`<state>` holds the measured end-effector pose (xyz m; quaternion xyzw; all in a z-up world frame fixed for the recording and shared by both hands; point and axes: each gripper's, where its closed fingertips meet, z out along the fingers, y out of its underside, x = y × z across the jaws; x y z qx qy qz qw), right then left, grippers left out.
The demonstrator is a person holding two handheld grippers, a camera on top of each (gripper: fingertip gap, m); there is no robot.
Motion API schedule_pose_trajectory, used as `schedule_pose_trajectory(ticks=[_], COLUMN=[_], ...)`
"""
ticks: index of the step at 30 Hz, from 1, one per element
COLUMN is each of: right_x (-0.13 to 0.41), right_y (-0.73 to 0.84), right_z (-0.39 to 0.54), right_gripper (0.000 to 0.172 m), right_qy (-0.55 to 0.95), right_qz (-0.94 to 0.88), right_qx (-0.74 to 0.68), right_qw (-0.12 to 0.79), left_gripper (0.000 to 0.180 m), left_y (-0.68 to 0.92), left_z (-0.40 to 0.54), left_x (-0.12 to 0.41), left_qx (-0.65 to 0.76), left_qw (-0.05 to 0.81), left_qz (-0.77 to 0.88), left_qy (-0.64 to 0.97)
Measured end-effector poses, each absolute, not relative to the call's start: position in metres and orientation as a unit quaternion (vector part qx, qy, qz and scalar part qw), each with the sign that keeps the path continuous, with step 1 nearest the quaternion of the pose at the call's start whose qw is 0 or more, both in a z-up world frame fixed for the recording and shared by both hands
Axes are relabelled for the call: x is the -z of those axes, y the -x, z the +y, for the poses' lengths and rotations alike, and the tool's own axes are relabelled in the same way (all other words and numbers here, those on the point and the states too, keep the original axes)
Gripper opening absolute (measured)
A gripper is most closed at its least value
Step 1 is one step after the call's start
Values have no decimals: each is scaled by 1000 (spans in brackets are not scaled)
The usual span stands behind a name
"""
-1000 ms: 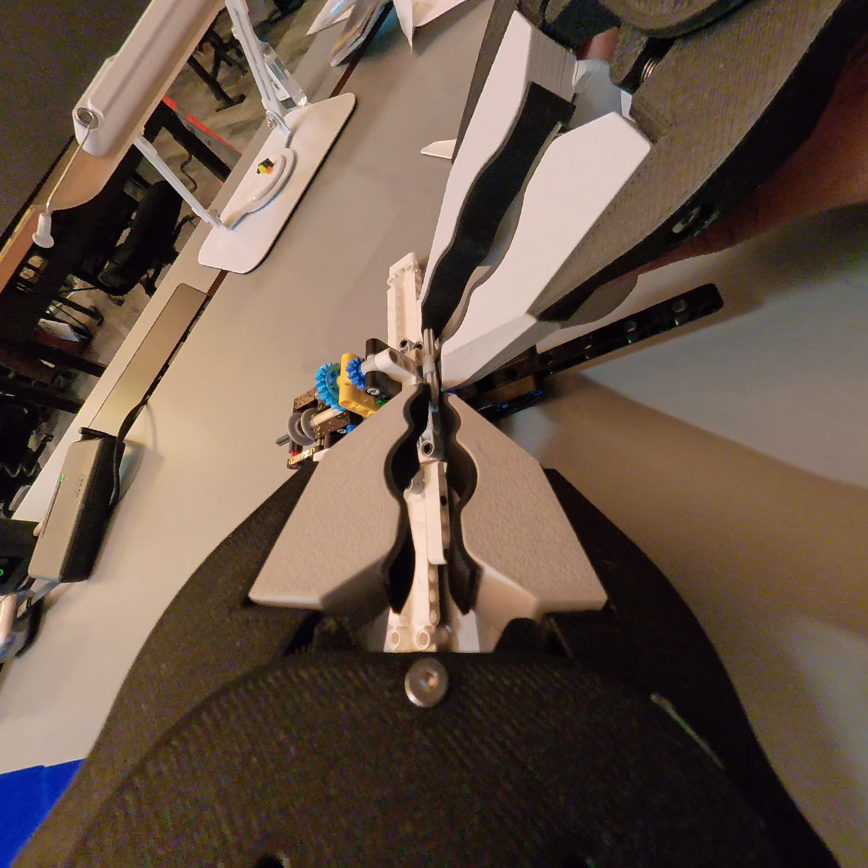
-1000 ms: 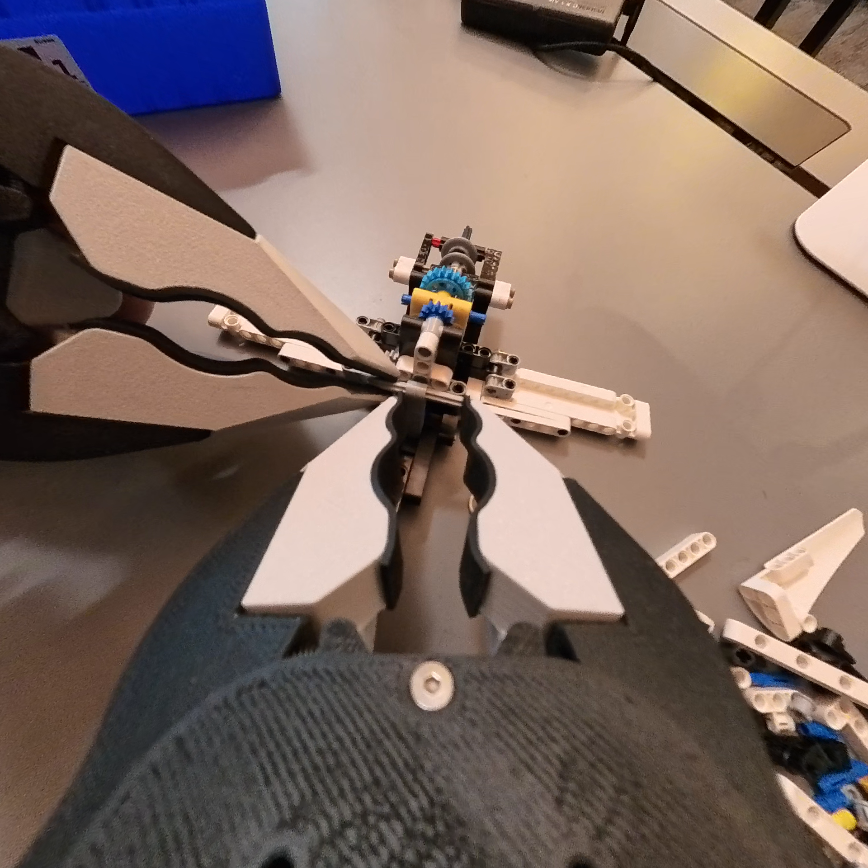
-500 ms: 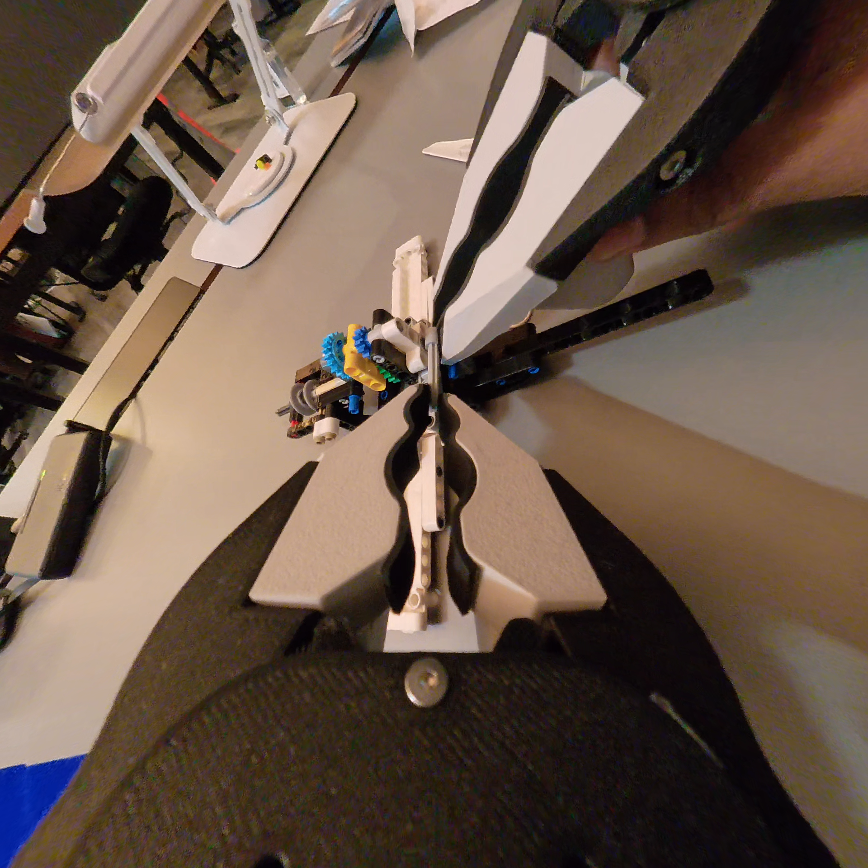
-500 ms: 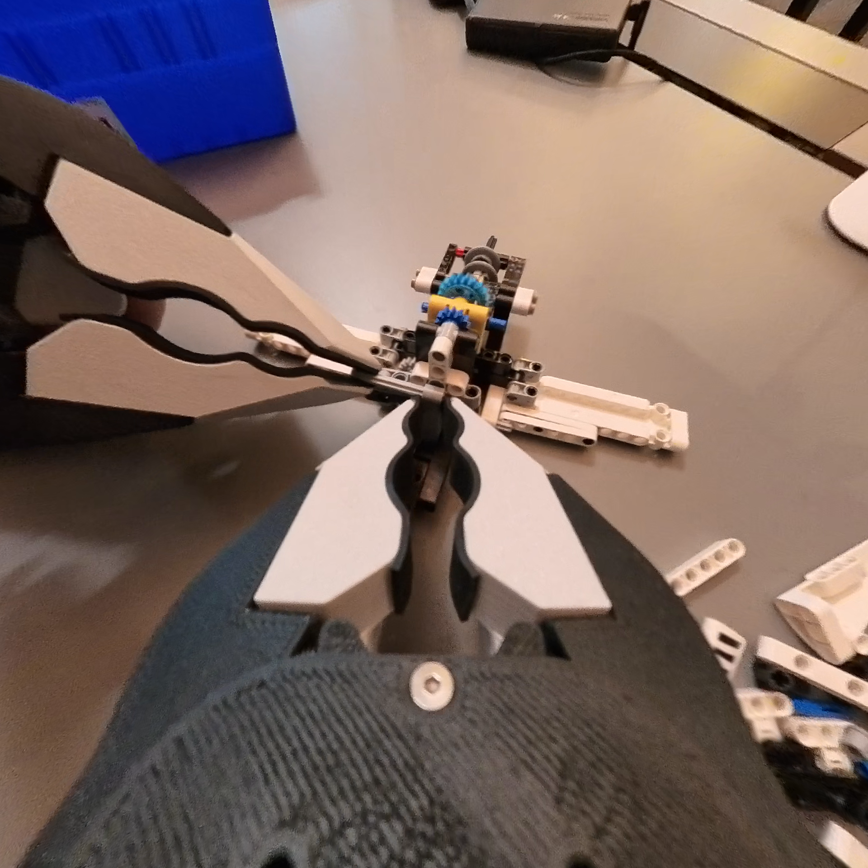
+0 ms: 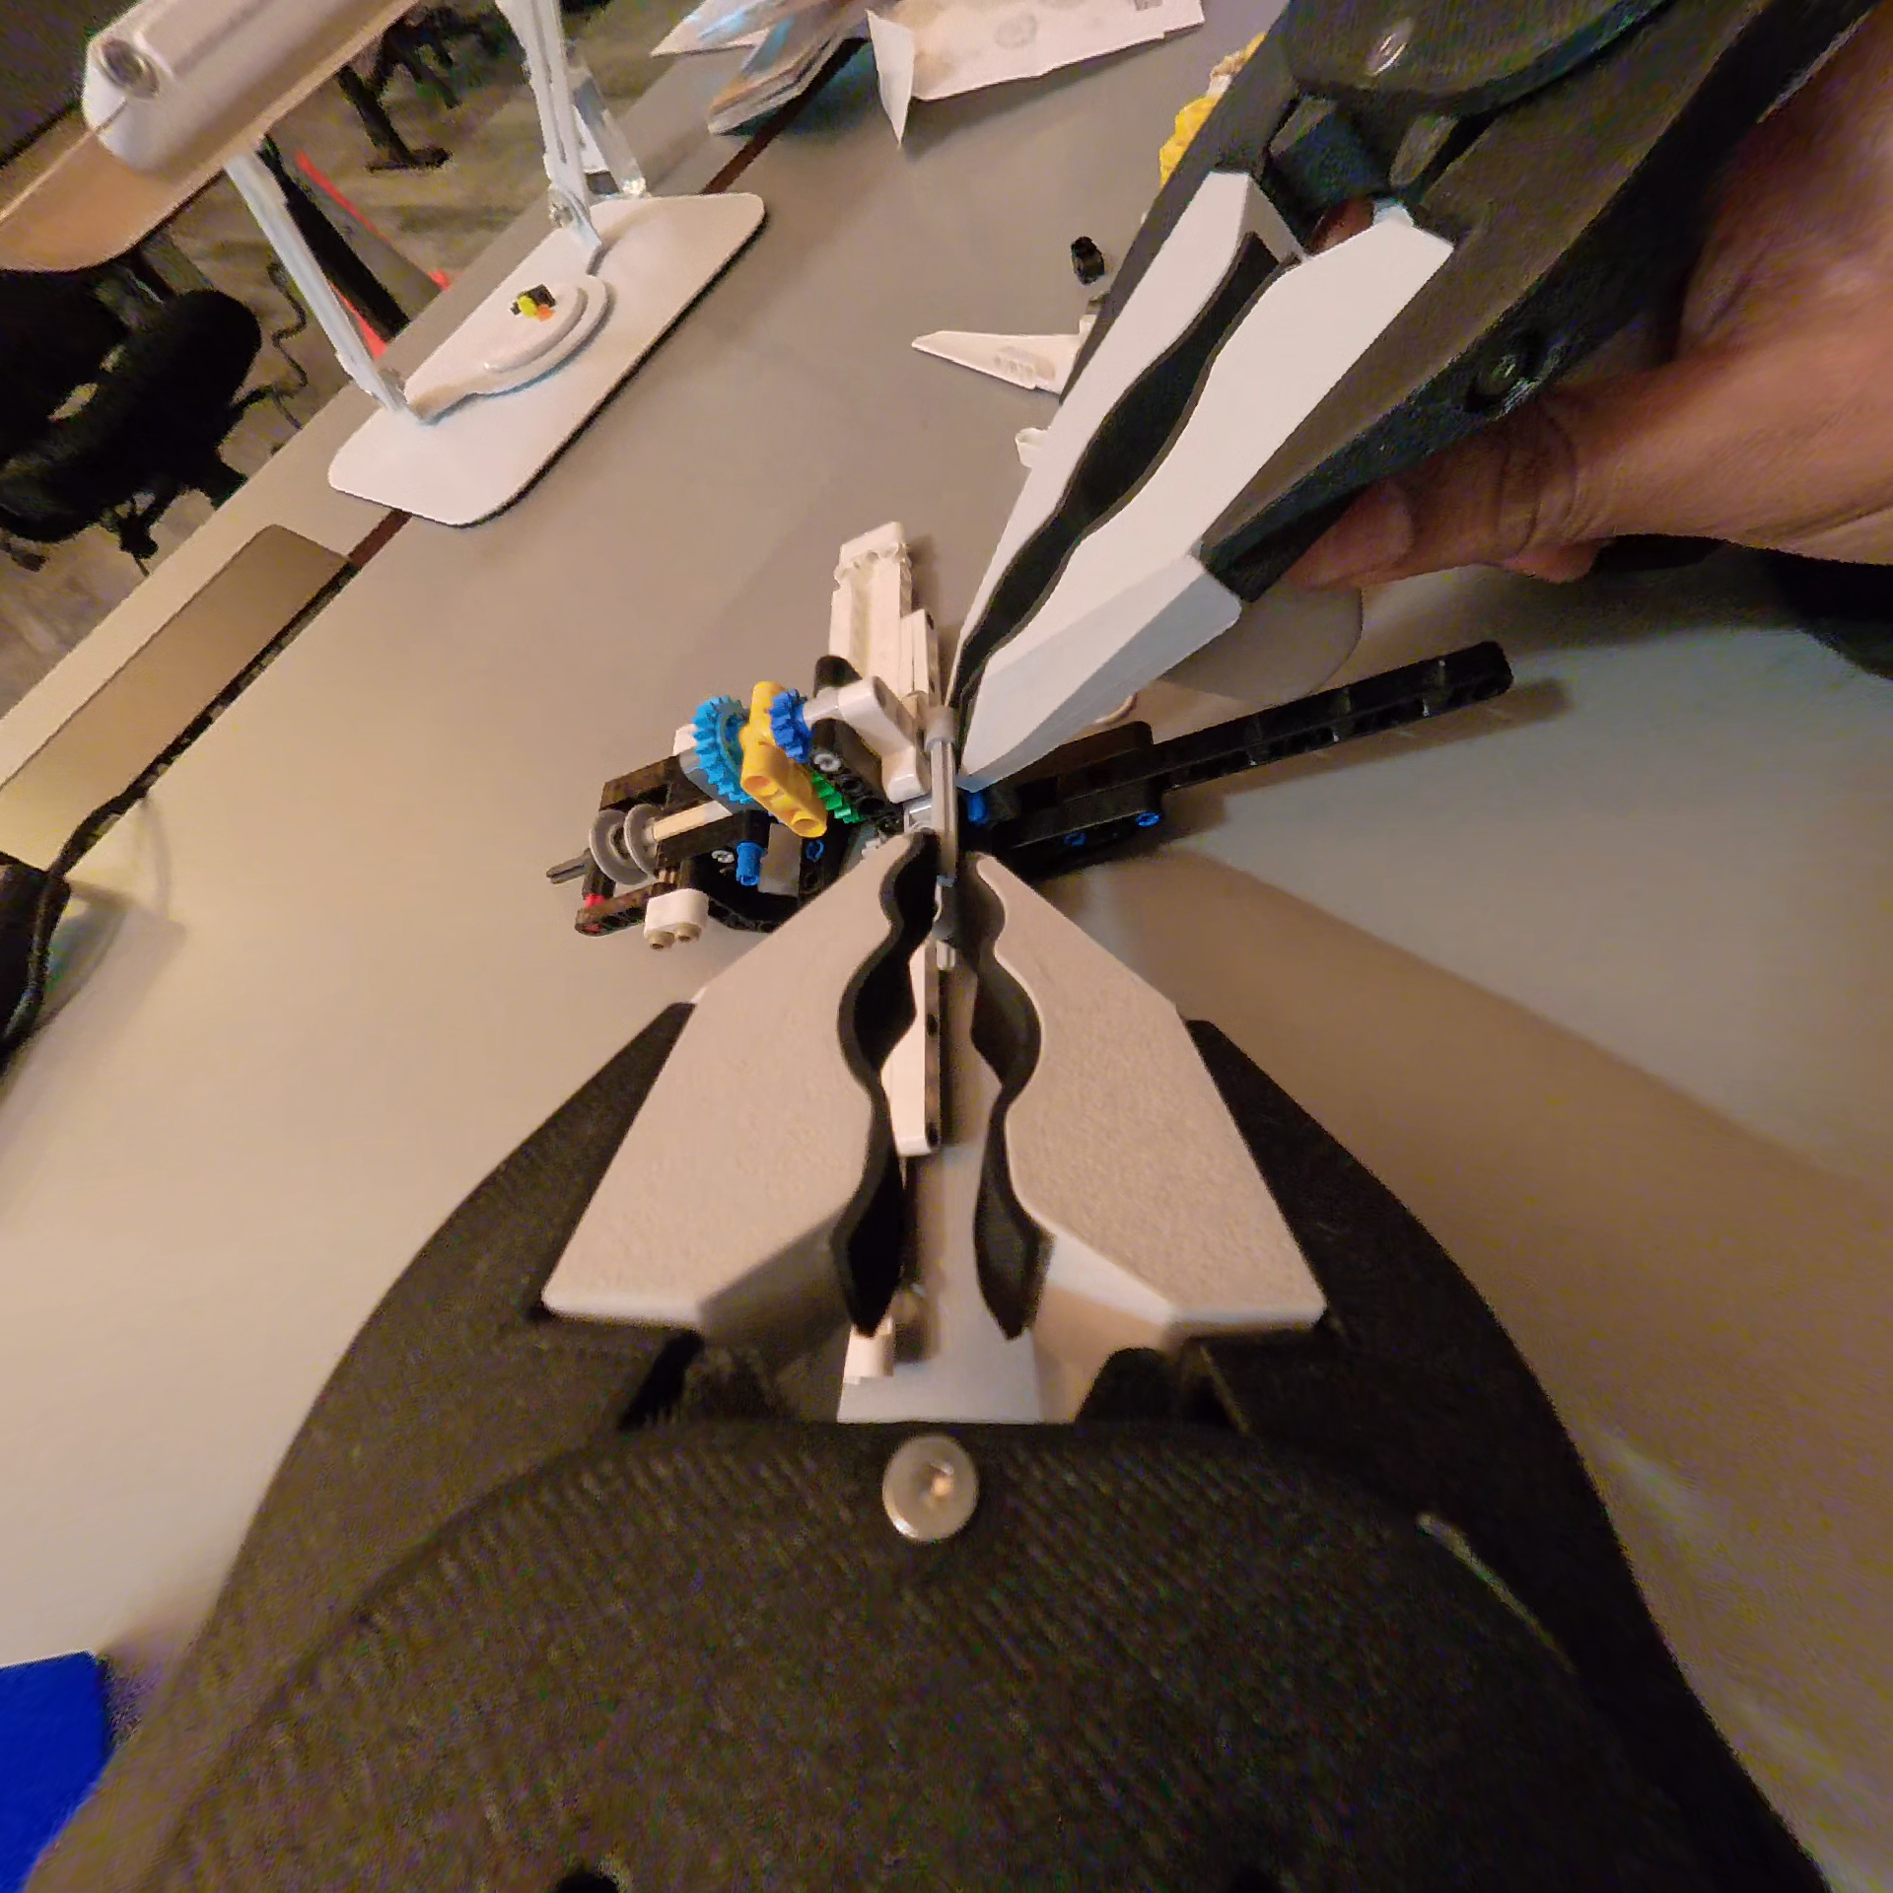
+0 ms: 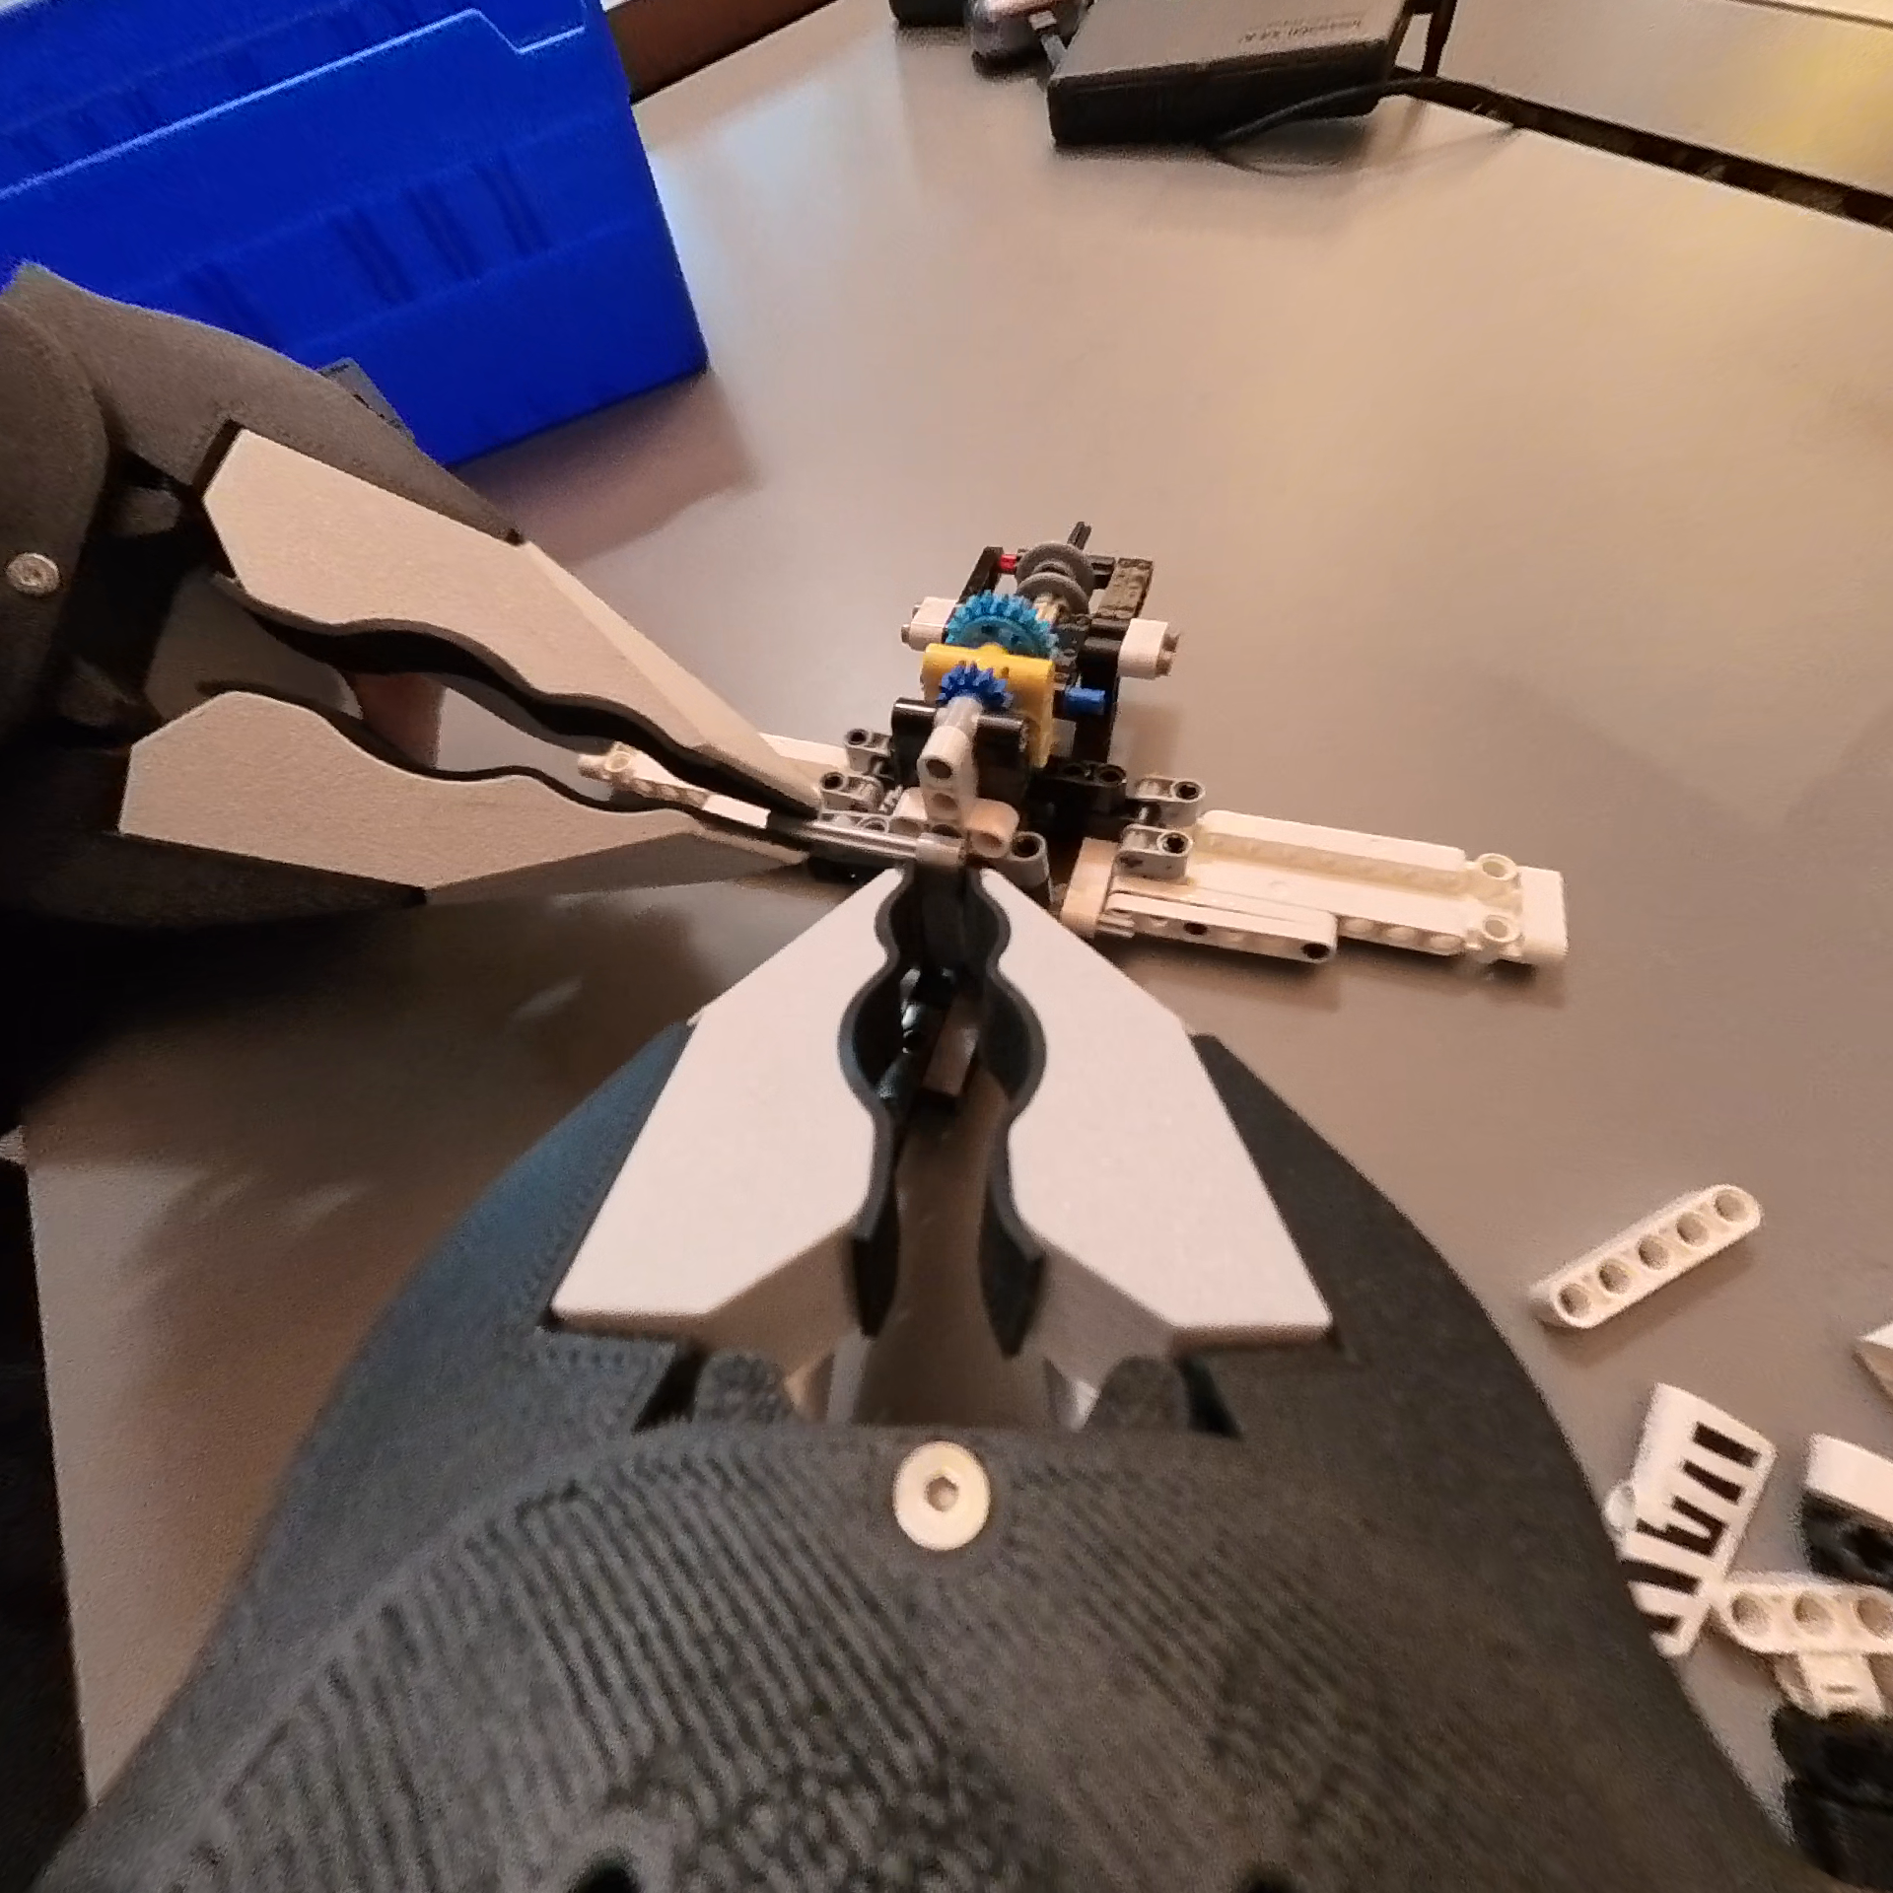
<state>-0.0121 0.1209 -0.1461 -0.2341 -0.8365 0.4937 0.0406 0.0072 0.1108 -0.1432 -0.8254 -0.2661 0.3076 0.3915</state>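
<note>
Table [image 6: 1332, 430] edge far — brick model [image 6: 1014, 738] between closed jaws.

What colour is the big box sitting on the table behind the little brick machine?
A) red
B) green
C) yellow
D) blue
D: the big box at the back left of the right wrist view is bright blue, standing on the grey table behind the brick machine.

No writing can be read; the print on the black power adapter [image 6: 1219, 72] is blurred.
</note>
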Motion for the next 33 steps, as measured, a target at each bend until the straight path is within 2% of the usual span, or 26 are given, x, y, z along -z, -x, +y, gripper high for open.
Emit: schedule_pose_trajectory(ticks=[5, 7, 11, 15, 20, 33], right_x=[147, 147, 147, 146, 147, 148], right_y=[10, 9, 6, 7, 8, 4], right_z=[119, 118, 113, 114, 116, 109], right_gripper=[7, 7, 7, 7, 6, 7], right_qy=[221, 217, 200, 189, 205, 222], right_qz=[-840, -840, -844, -850, -848, -840], right_qx=[-493, -494, -491, -482, -482, -494], right_qw=[51, 63, 78, 97, 77, 40], left_gripper=[4, 19, 2, 3, 4, 5], left_y=[-8, -4, -3, -1, -1, -7], left_z=[113, 113, 118, 116, 116, 109], left_x=[142, 139, 141, 142, 143, 143], left_qx=[-309, -340, -347, -346, -369, -328], left_qw=[399, 385, 370, 361, 339, 372], left_qz=[-251, -246, -247, -263, -268, -303], left_qy=[826, 822, 826, 825, 823, 814])
